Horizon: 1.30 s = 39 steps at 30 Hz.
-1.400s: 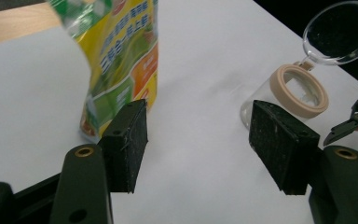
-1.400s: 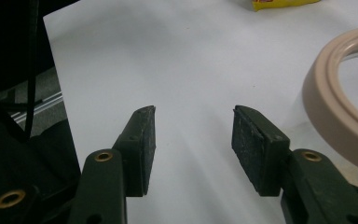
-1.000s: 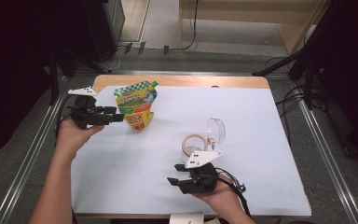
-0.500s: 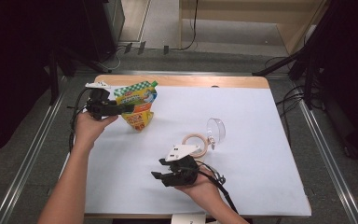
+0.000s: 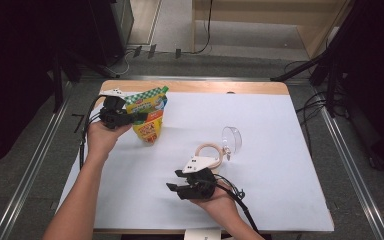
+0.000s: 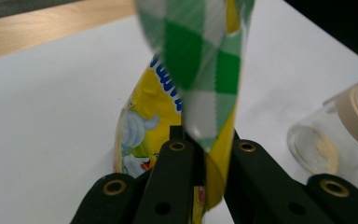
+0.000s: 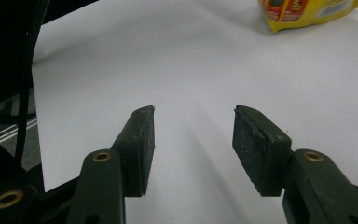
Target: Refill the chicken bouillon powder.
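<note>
A yellow snack pouch [image 5: 151,120] with a green-and-white checked top stands at the back left of the white table sheet [image 5: 280,190]. My left gripper [image 5: 139,118] has just been closing and is now shut on the pouch's upper edge. In the left gripper view its jaws pinch the pouch [image 6: 144,116] just below the checked strip, and the left gripper [image 6: 207,149] points toward the jar. My right gripper [image 5: 174,181] hovers near the front middle, pointing left. The right gripper [image 7: 193,140] is open, with bare sheet between its pads.
A clear glass jar [image 5: 232,140] lies on its side right of centre, with a beige ring [image 5: 210,152] beside it. The jar [image 6: 335,135] lies beyond the pouch in the left gripper view. The pouch's base [image 7: 307,11] sits far off in the right gripper view. A wooden table edge [image 5: 205,86] runs along the back.
My left gripper moved right onto the pouch's top and closed on it. My right hand drifted left, away from the ring, with its jaws unchanged.
</note>
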{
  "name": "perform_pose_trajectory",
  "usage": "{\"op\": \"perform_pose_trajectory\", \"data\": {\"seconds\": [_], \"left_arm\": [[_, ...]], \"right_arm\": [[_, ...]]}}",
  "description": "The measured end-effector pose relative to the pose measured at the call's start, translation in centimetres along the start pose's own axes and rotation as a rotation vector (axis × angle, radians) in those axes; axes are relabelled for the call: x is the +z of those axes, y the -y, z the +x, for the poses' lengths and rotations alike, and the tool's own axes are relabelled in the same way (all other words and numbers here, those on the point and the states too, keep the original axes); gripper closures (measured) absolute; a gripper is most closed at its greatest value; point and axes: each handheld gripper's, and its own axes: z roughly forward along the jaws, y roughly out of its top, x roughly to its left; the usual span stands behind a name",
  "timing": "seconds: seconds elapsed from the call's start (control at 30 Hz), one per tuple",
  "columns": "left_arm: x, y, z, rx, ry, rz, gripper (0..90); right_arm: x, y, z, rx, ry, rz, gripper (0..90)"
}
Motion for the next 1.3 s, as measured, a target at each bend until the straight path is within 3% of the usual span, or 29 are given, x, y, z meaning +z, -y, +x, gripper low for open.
{"op": "perform_pose_trajectory", "data": {"seconds": [0.2,0.23,0.27,0.3,0.47,0.67,0.87,0.93,1.03,1.17,1.27,1.3], "left_arm": [[-1.8,-0.8,-1.6,-0.004,0.059,0.008,90.0],[-2.7,-1.2,-2.8,0.015,0.076,0.004,90.0],[-2.7,-1.2,-2.8,0.015,0.076,0.004,90.0],[-3.5,-1.3,-3.9,0.037,0.091,0.004,90.0],[-5.1,-1.4,-5.5,0.043,0.125,0.000,90.0],[-7.3,-2.1,-9.1,0.103,0.160,0.023,90.0],[-7.4,-2.2,-11.0,0.125,0.212,0.038,90.0],[-7.2,-2.1,-11.8,0.131,0.236,0.061,90.0],[-7.0,-1.8,-12.5,0.131,0.253,0.077,90.0],[-7.0,-1.6,-13.4,0.139,0.279,0.097,90.0],[-6.9,-1.5,-13.8,0.134,0.296,0.104,90.0],[-6.9,-1.5,-14.1,0.129,0.321,0.109,90.0]], "right_arm": [[0.1,0.1,0.3,-0.003,0.002,-0.002,48.4],[0.2,0.1,0.3,-0.005,0.005,-0.002,48.3],[0.2,0.1,0.3,-0.005,0.005,-0.002,48.3],[0.2,0.1,0.2,-0.006,0.009,-0.004,48.3],[0.3,0.2,0.0,0.003,0.018,-0.005,48.3],[0.6,0.1,-0.1,0.010,0.032,-0.013,50.6],[0.9,0.1,-0.3,0.018,0.064,-0.004,51.7],[0.8,0.0,-0.4,0.020,0.082,-0.017,59.4],[0.6,-0.1,-0.7,0.070,0.074,-0.055,70.8],[0.5,-0.1,-1.0,0.089,0.086,-0.077,77.5],[0.6,-0.1,-1.1,0.071,0.106,-0.083,78.7],[0.6,0.0,-1.1,0.063,0.117,-0.088,78.7]]}}
